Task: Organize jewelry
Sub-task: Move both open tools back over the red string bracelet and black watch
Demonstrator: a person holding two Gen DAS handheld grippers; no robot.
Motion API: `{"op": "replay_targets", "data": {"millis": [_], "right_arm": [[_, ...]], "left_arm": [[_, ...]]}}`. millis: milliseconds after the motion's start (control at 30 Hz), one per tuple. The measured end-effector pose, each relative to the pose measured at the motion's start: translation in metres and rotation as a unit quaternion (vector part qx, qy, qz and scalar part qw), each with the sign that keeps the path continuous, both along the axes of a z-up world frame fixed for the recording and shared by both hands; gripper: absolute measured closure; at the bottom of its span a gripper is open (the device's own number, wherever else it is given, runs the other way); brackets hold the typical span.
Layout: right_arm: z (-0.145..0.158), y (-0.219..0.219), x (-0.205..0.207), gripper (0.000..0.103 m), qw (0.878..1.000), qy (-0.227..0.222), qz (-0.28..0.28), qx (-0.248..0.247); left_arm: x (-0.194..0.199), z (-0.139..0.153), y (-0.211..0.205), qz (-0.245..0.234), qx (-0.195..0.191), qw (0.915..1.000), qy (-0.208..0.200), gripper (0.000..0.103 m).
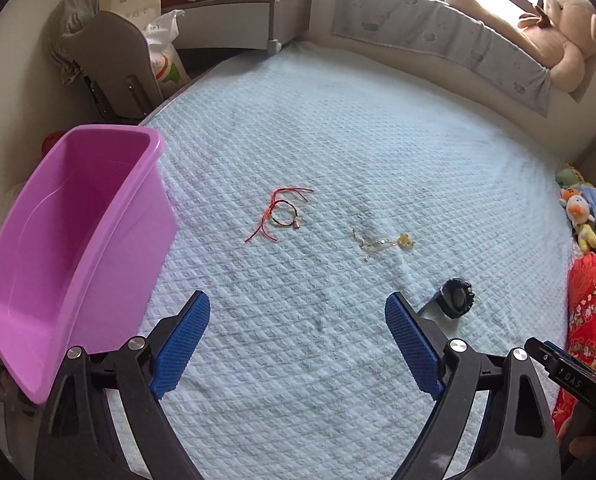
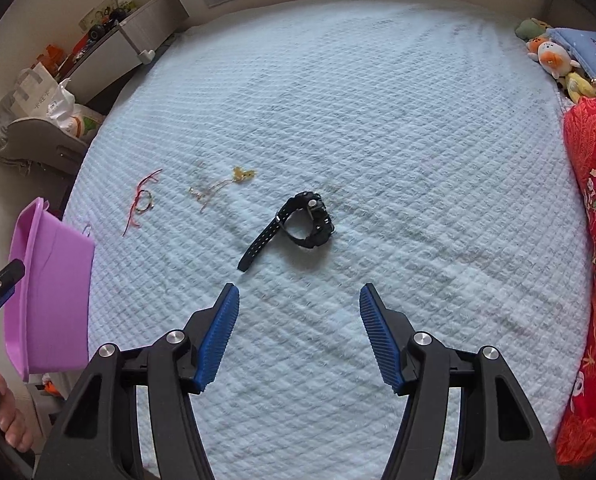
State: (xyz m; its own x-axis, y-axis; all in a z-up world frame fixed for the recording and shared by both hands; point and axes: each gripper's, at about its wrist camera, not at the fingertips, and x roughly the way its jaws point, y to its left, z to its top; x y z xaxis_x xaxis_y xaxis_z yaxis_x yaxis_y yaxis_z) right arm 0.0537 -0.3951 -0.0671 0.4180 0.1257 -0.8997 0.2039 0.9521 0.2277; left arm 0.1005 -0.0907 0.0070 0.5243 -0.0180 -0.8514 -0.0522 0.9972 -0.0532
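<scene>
Both cams ride on the grippers, looking steeply down at the pale blue quilted bedspread (image 1: 298, 120) from fairly close. Left wrist view sits further left, right beside the purple plastic tub (image 1: 70, 240), facing the window wall. Right wrist view sits further right, over the black rubber-strapped watch (image 2: 298, 224). Both views share the tub, the watch, the red string bracelet (image 1: 282, 212) and the thin gold chain (image 1: 377, 244).

White letters "DAS" on black tool part (image 1: 569, 376), lower right
</scene>
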Motion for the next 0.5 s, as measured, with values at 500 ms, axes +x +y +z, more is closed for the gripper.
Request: {"op": "replay_targets", "data": {"millis": [500], "right_arm": [[-0.115, 0.003, 0.032, 0.043, 0.992, -0.065, -0.11, 0.01]], "left_arm": [[0.104, -0.148, 0.018, -0.012, 0.045, 0.9983, -0.035, 0.015]]}}
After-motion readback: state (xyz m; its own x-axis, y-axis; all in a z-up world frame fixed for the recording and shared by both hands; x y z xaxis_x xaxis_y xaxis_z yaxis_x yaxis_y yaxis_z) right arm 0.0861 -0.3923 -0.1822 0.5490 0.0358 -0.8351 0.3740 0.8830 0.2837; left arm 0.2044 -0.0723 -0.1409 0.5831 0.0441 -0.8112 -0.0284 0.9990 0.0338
